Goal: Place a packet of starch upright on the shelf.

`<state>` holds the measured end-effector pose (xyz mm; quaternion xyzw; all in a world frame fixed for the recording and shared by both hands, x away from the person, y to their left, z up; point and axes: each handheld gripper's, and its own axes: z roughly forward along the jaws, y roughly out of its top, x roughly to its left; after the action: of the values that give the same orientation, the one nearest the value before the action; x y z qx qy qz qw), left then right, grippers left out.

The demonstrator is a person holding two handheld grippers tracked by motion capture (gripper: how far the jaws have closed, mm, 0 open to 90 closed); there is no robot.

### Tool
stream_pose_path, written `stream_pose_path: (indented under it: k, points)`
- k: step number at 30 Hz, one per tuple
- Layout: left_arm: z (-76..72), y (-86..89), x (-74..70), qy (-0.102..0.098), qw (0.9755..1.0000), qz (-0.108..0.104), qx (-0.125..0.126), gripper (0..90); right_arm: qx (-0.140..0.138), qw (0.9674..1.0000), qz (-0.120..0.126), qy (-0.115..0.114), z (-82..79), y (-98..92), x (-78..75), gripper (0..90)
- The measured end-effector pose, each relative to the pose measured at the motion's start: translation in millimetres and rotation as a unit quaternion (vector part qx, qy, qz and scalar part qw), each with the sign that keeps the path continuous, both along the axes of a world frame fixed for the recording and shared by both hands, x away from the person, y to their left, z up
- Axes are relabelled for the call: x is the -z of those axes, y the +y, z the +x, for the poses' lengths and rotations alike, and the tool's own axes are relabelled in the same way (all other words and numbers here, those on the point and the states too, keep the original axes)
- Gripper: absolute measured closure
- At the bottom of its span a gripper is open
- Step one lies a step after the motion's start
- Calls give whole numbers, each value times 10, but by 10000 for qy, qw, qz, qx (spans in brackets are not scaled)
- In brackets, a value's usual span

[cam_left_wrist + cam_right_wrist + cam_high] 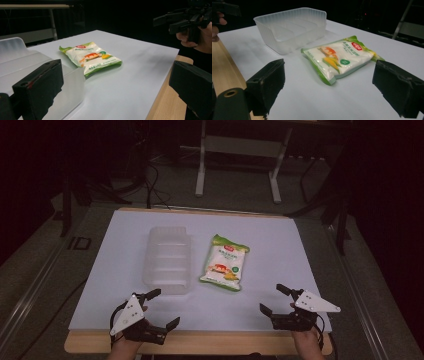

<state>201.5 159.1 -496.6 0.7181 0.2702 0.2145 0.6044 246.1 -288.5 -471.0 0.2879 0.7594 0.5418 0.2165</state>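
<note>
Green-edged food packet flat beside clear plastic tray. Both grippers, left and right, wide open, empty. Best pinched by the near edge, lifted level.

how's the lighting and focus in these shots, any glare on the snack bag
High view: dim, dark surroundings, slightly soft; the white sheet is evenly lit. Left gripper view: near jaws blurred, snack bag fairly sharp, mild sheen. Right gripper view: the clear plastic tray and bag are sharp, no harsh glare.
</note>
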Motion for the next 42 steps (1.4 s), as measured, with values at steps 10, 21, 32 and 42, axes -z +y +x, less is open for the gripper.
stream_pose_path:
  k: [10,21,32,42]
  points:
    - [1,-9,-3,-9,10000,3,-2,0,-226,9992,293,155,8,22,-64,101]
    - [3,-4,-4,-18,10000,-26,-9,0,-214,9986,403,-280,44,55,-525,100]
    - [5,-4,-2,10,10000,-31,-3,0,-190,9984,216,-481,251,139,-783,100]
    - [4,-1,-1,21,10000,-30,-9,0,-125,9981,179,-583,538,289,-893,100]
